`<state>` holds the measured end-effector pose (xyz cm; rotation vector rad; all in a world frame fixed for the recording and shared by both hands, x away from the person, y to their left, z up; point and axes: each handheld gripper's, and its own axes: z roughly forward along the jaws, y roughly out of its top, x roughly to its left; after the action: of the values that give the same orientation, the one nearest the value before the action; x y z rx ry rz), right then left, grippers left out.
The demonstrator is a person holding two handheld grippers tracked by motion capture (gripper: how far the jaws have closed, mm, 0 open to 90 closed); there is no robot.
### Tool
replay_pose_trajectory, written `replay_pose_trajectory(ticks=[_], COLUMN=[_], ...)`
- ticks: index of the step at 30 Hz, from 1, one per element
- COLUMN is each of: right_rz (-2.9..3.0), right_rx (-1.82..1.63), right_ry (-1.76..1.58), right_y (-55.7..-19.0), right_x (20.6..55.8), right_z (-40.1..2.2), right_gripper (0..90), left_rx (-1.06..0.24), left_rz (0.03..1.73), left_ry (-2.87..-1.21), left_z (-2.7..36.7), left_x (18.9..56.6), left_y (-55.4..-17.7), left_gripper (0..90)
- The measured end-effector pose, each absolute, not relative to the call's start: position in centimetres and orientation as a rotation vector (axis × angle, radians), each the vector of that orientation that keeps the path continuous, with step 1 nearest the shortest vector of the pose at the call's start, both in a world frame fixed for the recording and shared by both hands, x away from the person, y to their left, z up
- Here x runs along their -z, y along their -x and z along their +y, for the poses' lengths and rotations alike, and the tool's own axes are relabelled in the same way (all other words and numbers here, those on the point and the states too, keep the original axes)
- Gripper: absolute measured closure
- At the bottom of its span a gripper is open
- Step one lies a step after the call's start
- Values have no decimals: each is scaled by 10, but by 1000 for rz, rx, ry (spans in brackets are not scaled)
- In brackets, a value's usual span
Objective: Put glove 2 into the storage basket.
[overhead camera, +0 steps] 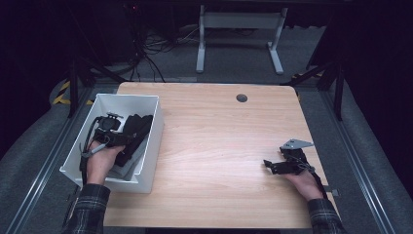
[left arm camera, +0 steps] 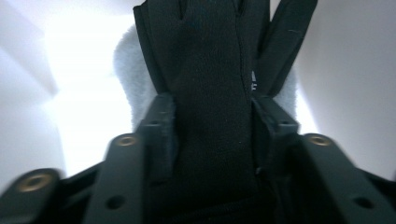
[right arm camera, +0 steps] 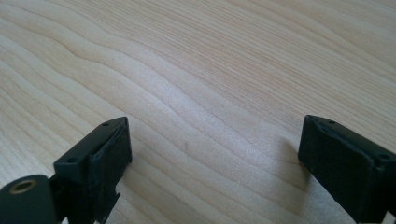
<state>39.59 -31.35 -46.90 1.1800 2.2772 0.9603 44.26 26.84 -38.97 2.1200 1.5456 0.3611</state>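
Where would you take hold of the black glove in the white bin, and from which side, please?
Grip the black glove across its palm, below the fingers, coming down from above through the open top of the white bin. It lies flat and limp on a pale cloth, and the palm is narrow enough to fit between the left gripper pads, as now.

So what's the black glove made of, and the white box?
The glove looks like soft, matte knit fabric: fine weave, stitched finger seams. The box seems smooth, hard plastic, with thin, stiff, evenly white walls. The table looks like pale wood or laminate, with visible grain.
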Motion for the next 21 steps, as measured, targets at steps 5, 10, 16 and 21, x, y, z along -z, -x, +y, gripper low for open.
replay_pose_trajectory(ticks=[5, 10, 16, 21], right_rz=[2277, 2277, 2277, 2278], right_rx=[-960, -961, -960, -960], right_ry=[-1180, -1180, -1180, -1180], right_y=[-396, -396, -396, -395], right_x=[469, 469, 469, 469], right_z=[-314, -313, -313, -313], right_gripper=[98, 98, 98, 98], left_rx=[-356, -361, -374, -358], left_rz=[1557, 1521, 1455, 1355], left_ry=[-2090, -2077, -2045, -2032], left_z=[273, 274, 274, 261], left_x=[382, 372, 353, 333], left_y=[-444, -441, -435, -430], left_gripper=[348, 269, 266, 257])
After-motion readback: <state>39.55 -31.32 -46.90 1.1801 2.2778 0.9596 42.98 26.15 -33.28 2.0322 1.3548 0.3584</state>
